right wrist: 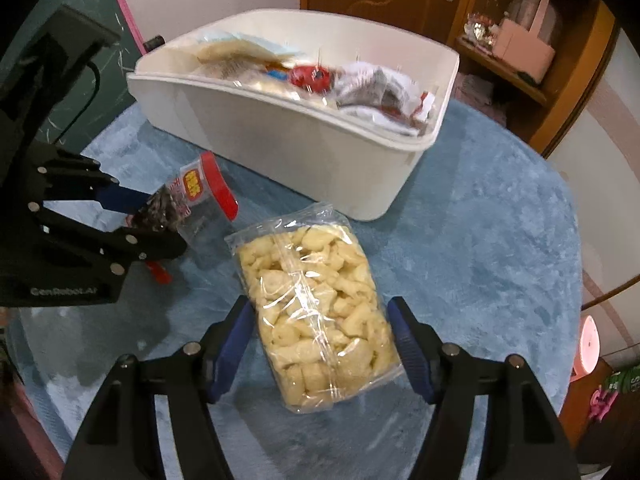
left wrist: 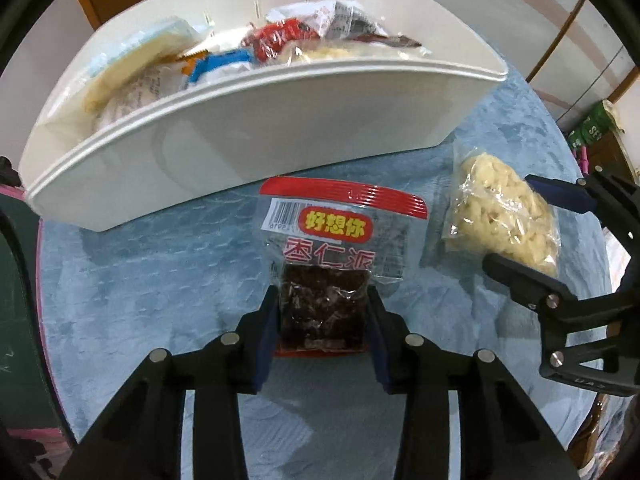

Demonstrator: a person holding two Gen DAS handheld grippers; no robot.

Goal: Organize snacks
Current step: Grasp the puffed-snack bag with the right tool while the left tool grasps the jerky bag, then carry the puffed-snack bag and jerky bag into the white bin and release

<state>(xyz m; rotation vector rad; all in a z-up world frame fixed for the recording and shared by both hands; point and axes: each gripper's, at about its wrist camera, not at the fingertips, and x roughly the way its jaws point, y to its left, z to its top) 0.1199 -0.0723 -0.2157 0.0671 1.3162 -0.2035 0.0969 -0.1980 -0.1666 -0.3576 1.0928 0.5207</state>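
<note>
While left fingers (left wrist: 323,322) pinch the 好想你 packet (left wrist: 340,240), right fingers (right wrist: 322,344) flank the puffs bag (right wrist: 316,308).

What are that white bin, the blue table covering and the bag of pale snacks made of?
White bin: likely smooth moulded plastic, with a soft sheen and rolled rim. Blue table covering: looks like plush fabric, with mottled nap. Bag of pale snacks: clear plastic film, going by its glossy crinkles.
</note>
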